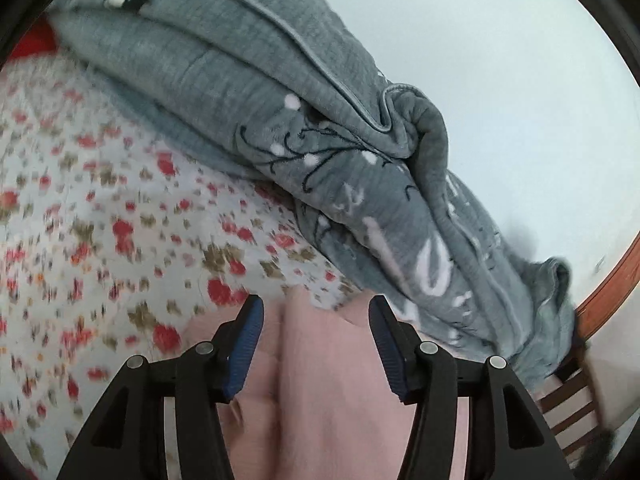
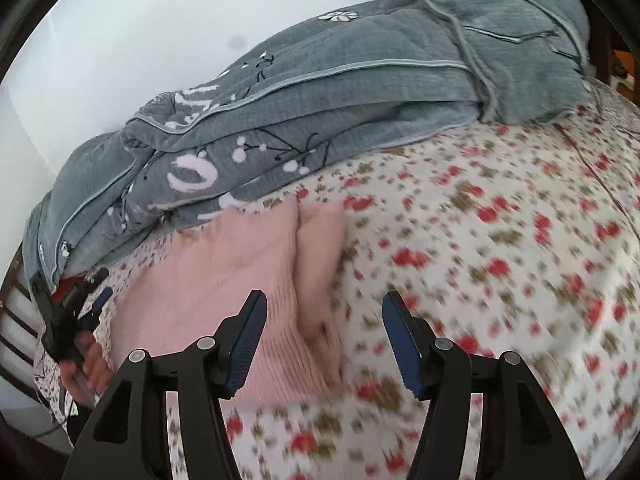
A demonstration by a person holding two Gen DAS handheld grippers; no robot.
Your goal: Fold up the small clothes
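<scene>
A small pink knit garment [image 2: 240, 280] lies folded on the flowered bed sheet [image 2: 500, 240], with a fold line running down it. My right gripper [image 2: 324, 300] hovers open above the garment's right edge, and nothing is between its blue pads. In the left wrist view the pink garment [image 1: 332, 380] fills the space under my left gripper [image 1: 316, 304], which is open and pinches no cloth. The right wrist view also shows the left gripper [image 2: 96, 300] at the garment's far left side, held by a hand [image 2: 88, 364].
A bulky grey quilt [image 2: 340, 92] with white flower prints is heaped along the back of the bed against a pale wall [image 2: 140, 40]. A wooden bed frame with slats [image 1: 568, 408] shows at the edge. The sheet [image 1: 100, 220] spreads wide beside the garment.
</scene>
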